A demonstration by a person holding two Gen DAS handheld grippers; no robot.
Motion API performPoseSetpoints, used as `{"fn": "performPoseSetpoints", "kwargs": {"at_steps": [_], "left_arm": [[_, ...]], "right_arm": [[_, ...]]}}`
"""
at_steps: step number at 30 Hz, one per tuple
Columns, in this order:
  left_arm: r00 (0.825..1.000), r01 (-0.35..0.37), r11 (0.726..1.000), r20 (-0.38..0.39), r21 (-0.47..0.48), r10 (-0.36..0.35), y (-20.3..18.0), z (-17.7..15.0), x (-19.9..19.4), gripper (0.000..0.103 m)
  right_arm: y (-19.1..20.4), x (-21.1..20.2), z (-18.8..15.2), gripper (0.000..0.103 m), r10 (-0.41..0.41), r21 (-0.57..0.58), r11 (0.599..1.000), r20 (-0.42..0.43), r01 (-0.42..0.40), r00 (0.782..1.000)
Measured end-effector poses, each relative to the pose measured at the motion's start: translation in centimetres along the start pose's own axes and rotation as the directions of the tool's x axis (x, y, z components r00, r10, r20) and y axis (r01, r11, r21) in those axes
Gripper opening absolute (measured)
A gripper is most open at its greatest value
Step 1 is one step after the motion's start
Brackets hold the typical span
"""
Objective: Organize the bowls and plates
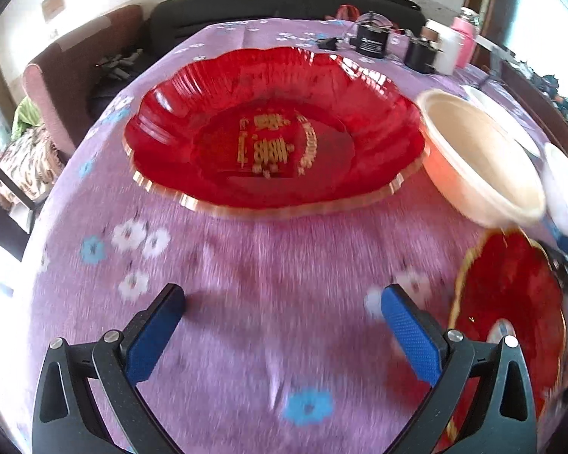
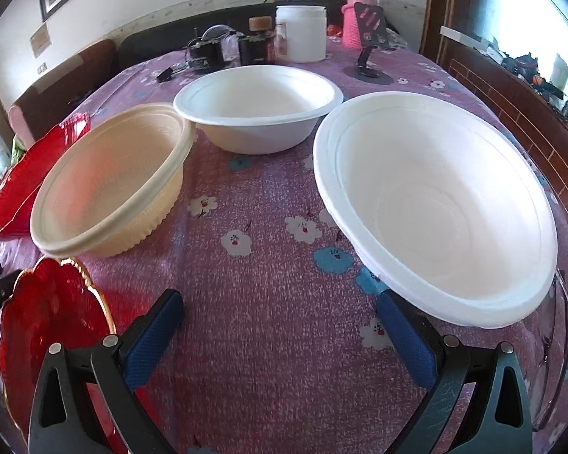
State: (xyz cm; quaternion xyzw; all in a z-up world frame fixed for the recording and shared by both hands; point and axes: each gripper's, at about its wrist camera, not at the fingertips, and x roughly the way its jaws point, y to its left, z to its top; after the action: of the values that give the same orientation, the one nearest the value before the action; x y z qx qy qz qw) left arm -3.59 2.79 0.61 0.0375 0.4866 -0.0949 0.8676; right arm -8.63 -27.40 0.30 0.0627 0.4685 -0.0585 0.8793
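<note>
A large red scalloped plate (image 1: pixel 276 128) with gold lettering lies on the purple floral tablecloth ahead of my left gripper (image 1: pixel 280 302), which is open and empty above the cloth. A smaller red plate (image 1: pixel 511 302) lies to its right; it also shows in the right wrist view (image 2: pixel 53 321). A cream bowl (image 1: pixel 481 151) sits right of the large plate, also in the right wrist view (image 2: pixel 113 181). My right gripper (image 2: pixel 280 306) is open and empty. A white bowl (image 2: pixel 257 109) sits farther back. A larger white bowl (image 2: pixel 435 208) sits tilted at right, over my right finger.
Jars, a white tub (image 2: pixel 301 32), a pink bottle (image 2: pixel 359 19), a phone stand (image 2: pixel 367 64) and black gadgets crowd the table's far end. A clear glass dish rim (image 2: pixel 556 359) shows under the large white bowl. A chair (image 1: pixel 56 87) stands at the left.
</note>
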Motion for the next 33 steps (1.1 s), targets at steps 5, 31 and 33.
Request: {"fn": "performPoseSetpoints", "kwargs": {"at_steps": [5, 31, 33], "left_arm": [[0.984, 0.176, 0.984, -0.001, -0.026, -0.176, 1.1, -2.0, -2.5, 0.103], [0.928, 0.368, 0.926, -0.101, 0.081, -0.36, -5.7, -2.7, -3.1, 0.045], [0.926, 0.37, 0.926, -0.108, 0.08, -0.361, -6.1, -2.6, -2.8, 0.041]], "right_arm": [[-0.8, -2.8, -1.1, 0.103, 0.199, 0.028, 0.979, 0.032, -0.2, 0.979], [1.4, -3.7, -3.7, 0.049, 0.577, 0.083, 0.817, -0.098, -0.571, 0.811], [1.9, -3.4, -3.9, 0.035, 0.578, 0.081, 0.816, -0.117, -0.572, 0.808]]}}
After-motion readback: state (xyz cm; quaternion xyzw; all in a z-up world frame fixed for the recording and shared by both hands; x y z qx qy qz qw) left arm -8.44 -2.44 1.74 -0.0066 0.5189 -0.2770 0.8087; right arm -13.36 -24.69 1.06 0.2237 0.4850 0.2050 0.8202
